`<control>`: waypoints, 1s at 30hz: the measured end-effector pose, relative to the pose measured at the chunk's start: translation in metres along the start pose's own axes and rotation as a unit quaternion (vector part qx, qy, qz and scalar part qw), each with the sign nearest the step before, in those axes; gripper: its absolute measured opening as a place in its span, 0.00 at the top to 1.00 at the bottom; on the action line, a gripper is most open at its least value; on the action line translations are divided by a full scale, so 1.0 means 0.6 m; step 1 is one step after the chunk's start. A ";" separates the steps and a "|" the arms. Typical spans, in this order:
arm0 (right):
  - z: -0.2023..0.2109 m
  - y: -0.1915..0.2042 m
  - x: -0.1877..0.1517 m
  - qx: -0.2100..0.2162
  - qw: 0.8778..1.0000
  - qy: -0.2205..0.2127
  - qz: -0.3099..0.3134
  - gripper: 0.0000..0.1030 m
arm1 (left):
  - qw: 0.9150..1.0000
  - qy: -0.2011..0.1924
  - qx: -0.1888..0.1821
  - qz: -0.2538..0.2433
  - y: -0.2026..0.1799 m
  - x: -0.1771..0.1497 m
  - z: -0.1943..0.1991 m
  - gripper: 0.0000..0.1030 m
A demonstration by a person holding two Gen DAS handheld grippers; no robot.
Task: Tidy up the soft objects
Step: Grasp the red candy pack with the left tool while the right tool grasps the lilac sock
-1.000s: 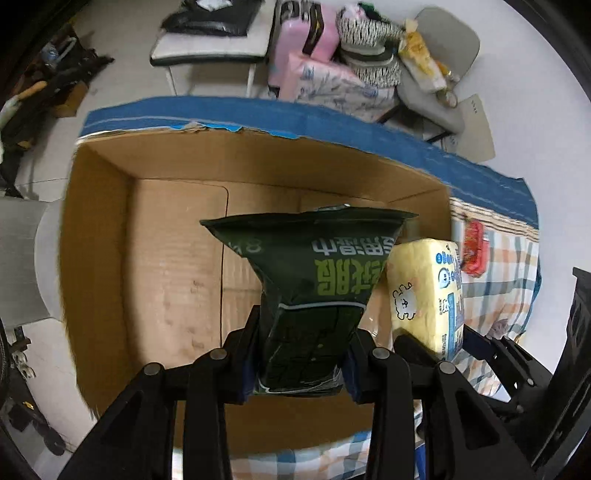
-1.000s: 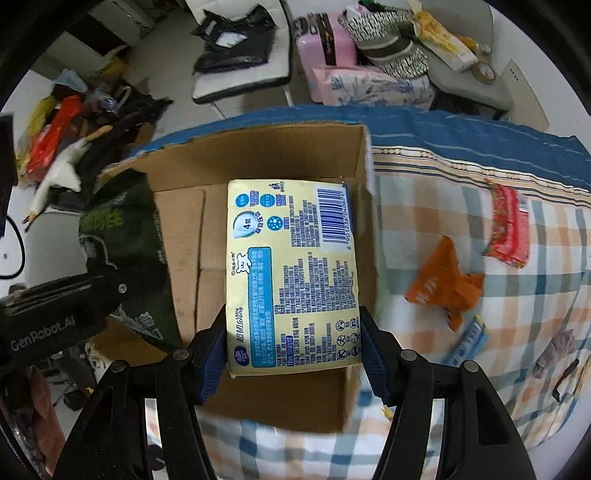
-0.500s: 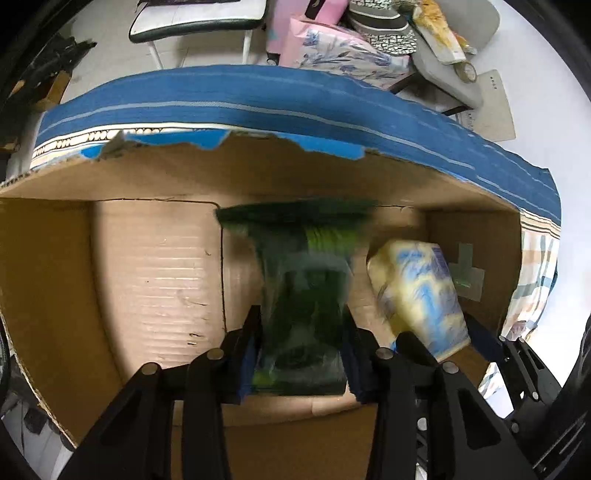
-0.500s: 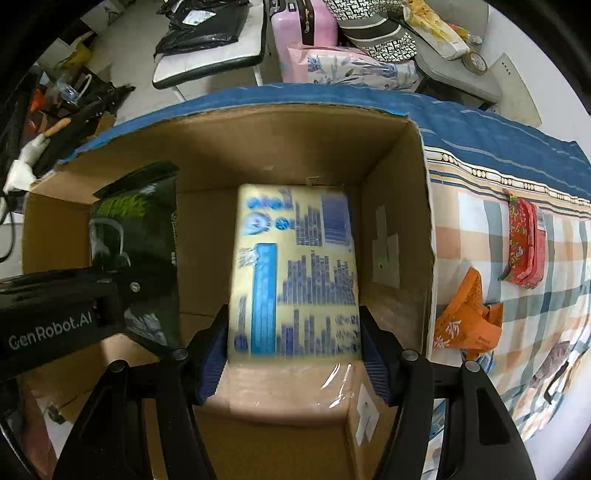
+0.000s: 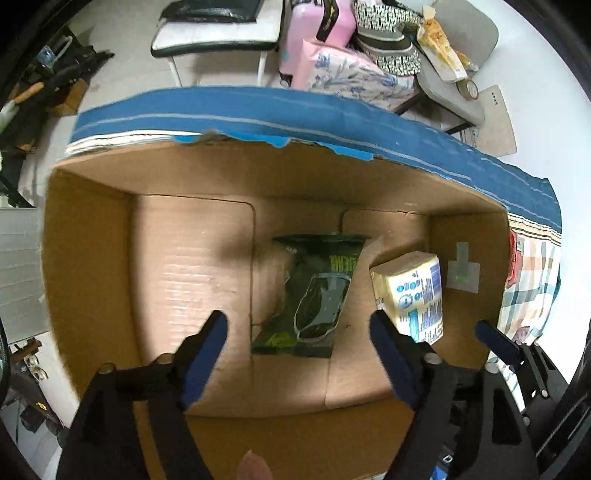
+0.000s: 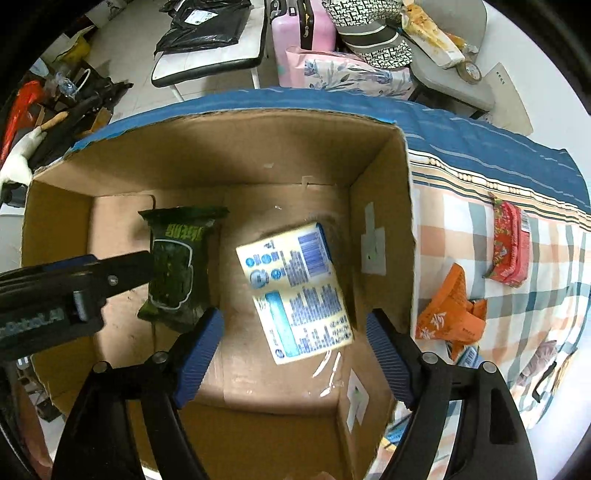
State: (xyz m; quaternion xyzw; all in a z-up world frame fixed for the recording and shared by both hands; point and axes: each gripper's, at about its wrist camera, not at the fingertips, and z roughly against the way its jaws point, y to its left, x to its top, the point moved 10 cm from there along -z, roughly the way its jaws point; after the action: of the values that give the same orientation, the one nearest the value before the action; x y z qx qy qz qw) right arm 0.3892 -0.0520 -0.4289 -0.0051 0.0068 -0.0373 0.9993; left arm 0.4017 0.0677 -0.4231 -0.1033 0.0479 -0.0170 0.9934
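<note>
- The left gripper (image 5: 297,332) sits nearest the lens, its blue-padded fingers spread wide and holding nothing, poised above the inside of the cardboard box (image 5: 88,258).
- The right gripper (image 6: 293,330) is likewise spread apart with nothing between its fingers, over the right end of the same box (image 6: 380,177).
- Just past the left gripper, the dark green packet (image 5: 314,295) lies on the box floor near the middle, its sealed top edge pointing toward the far wall.
- In the right wrist view the same green packet (image 6: 175,266) is partly covered by the left gripper's black arm.
- To its right, the yellow tissue pack (image 5: 410,291) lies in the box close to the right wall, apart from the green packet.
- From the right wrist, the tissue pack (image 6: 295,291) appears tilted, printed side with barcode facing up; whether it rests flat I cannot tell.
- Outside the box on the right, on the checked cloth (image 6: 546,295), lie an orange pouch (image 6: 450,314) and, farther back, a red packet (image 6: 509,247).
- Beyond the blue cloth edge stand a pink suitcase (image 6: 303,33) and a floral pillow (image 6: 347,74) on the floor.
</note>
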 end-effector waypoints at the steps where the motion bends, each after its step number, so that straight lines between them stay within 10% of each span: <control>1: 0.006 0.000 -0.009 -0.001 1.000 -0.001 0.002 0.19 | 1.000 -0.007 0.003 -0.001 0.001 -0.004 0.008 0.17; 9: 0.061 0.009 -0.054 0.015 0.999 -0.028 0.010 0.00 | 0.997 -0.077 0.030 -0.002 0.026 -0.047 0.079 0.03; 30: 0.226 -0.049 -0.206 0.097 0.988 -0.121 0.021 0.00 | 0.977 -0.199 0.071 -0.014 -0.071 -0.218 0.230 0.02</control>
State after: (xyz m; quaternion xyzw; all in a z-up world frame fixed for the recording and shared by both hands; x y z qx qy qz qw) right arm 0.2655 -0.0709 -0.2914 0.0873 -0.1179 -0.0158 0.9891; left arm 0.2843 0.0598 -0.2680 -0.0348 -0.1534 -0.0131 0.9875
